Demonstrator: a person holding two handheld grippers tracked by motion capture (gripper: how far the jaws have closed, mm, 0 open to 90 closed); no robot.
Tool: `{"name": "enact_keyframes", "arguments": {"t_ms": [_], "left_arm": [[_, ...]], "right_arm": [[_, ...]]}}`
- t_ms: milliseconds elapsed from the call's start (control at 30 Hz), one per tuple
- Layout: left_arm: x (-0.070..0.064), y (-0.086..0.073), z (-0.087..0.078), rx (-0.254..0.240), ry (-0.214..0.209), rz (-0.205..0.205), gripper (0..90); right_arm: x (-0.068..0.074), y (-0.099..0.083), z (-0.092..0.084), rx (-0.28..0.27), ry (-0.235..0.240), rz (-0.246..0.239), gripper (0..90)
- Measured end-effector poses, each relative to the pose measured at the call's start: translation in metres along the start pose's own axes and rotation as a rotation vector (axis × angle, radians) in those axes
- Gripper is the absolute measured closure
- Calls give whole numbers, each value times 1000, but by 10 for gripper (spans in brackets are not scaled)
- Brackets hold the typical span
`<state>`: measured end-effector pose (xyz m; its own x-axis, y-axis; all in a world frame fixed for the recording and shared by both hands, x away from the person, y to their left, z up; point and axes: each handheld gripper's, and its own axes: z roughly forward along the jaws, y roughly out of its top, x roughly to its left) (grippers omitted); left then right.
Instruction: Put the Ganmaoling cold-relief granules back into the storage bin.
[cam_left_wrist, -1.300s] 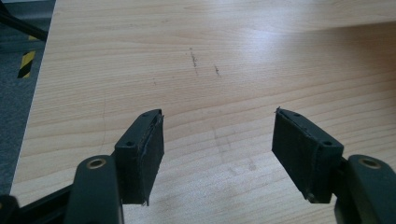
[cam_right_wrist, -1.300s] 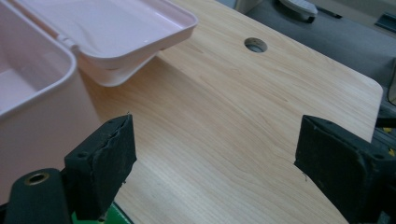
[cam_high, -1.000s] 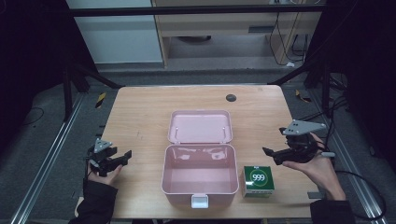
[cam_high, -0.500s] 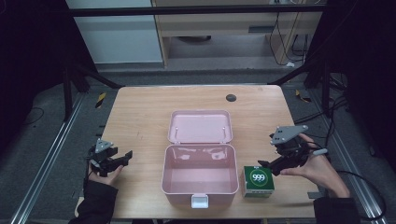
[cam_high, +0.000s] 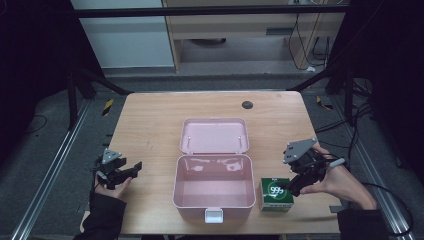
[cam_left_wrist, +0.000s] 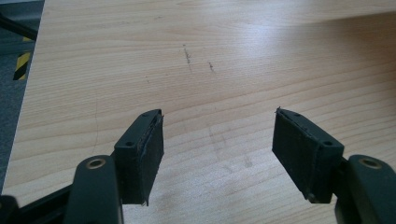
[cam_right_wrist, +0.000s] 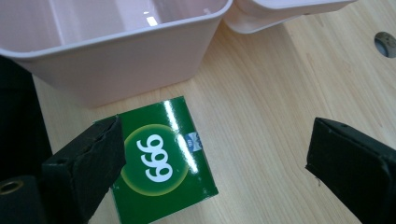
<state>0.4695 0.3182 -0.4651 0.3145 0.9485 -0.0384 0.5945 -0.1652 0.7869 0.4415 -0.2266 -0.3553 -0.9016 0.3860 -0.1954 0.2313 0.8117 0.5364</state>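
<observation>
An open pink plastic box (cam_high: 176, 186) stands at the table's front middle, its lid (cam_high: 215, 136) lying flat behind it and its inside bare. A green carton marked 999 (cam_high: 275, 194) sits just right of the box. My right gripper (cam_high: 290, 189) hovers over the carton's right side, open; its jaws have just been opening. In the right gripper view the carton (cam_right_wrist: 159, 158) lies under the left jaw, with no pad pressing on it, and the gripper (cam_right_wrist: 217, 135) spans bare wood beside it. My left gripper (cam_high: 132, 169) rests open at the table's left edge, with nothing between its jaws (cam_left_wrist: 217, 126).
A dark round hole (cam_high: 247, 104) marks the tabletop's far side. The pink box wall (cam_right_wrist: 121, 70) is close behind the carton. Metal frame rails run along both sides of the table, and cables lie on the floor at the right.
My right gripper has swung left and down from the table's right edge onto the green carton. The left gripper has stayed put.
</observation>
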Motion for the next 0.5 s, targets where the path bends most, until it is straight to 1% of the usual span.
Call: {"name": "enact_keyframes", "arguments": {"t_ms": [300,500], "left_arm": [[0,0,0,-2,0,1,331],[0,0,0,-2,-2,3,330]], "right_arm": [[4,2,3,44,39,-54,49],[6,3,7,75,67,-76,43]]}}
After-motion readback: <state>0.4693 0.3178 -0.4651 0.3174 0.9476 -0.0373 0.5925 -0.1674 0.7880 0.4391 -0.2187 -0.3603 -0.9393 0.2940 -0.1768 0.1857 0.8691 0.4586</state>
